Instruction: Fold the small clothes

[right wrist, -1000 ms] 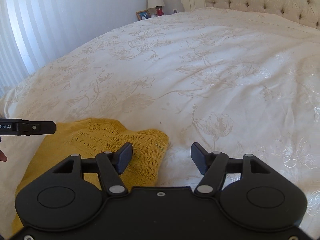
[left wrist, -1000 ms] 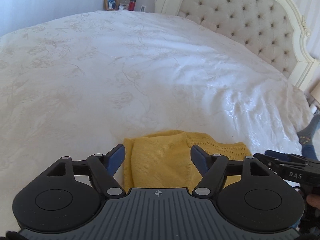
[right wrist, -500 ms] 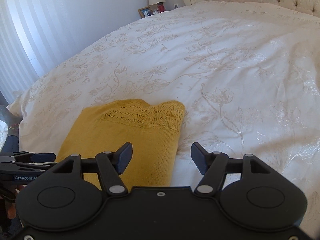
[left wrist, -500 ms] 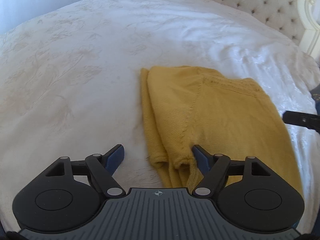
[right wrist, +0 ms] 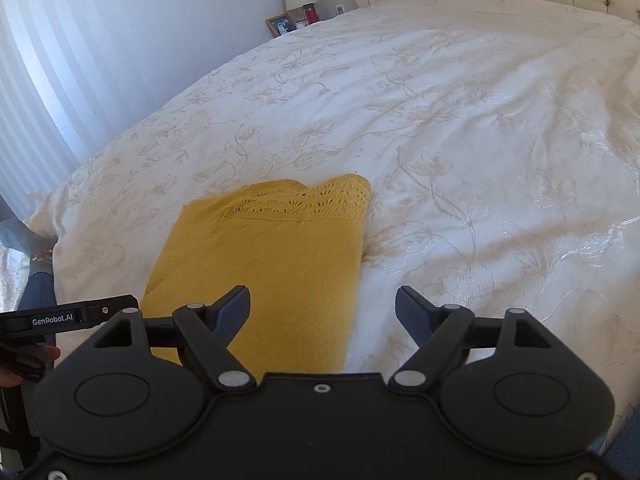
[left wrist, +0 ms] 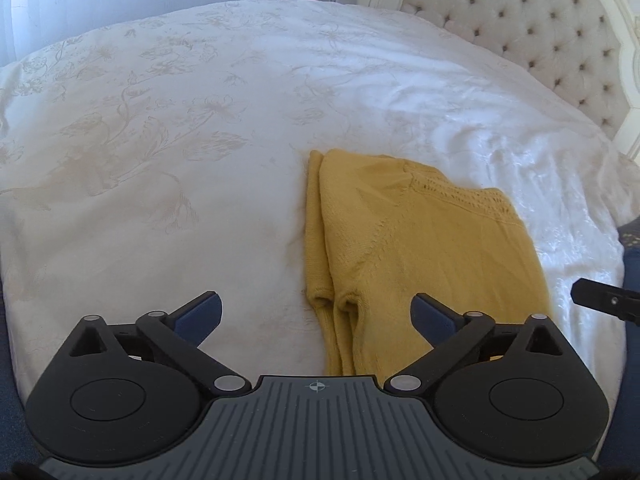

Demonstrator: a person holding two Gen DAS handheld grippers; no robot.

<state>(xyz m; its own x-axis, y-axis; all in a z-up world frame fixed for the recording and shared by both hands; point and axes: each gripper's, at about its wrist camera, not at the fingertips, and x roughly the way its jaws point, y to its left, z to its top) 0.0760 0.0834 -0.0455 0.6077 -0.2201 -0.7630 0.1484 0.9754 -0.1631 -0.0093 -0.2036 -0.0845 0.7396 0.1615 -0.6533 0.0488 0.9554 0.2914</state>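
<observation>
Left view shows yellow sweater (left wrist: 420, 248) cuffs — right view, its lace edge.

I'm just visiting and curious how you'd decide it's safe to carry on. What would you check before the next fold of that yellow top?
1. Left gripper open and holding nothing: ok.
2. Right gripper open and holding nothing: ok.
3. Yellow top lying flat on the bed, already folded into a long strip: ok.
4. Near end of the top within grasp: cannot tell, it runs under both grippers and out of view.
5. Bedspread around the top free of other items: ok.
6. Layers lined up at the left edge: not ok, one layer peeks out slightly.
</observation>
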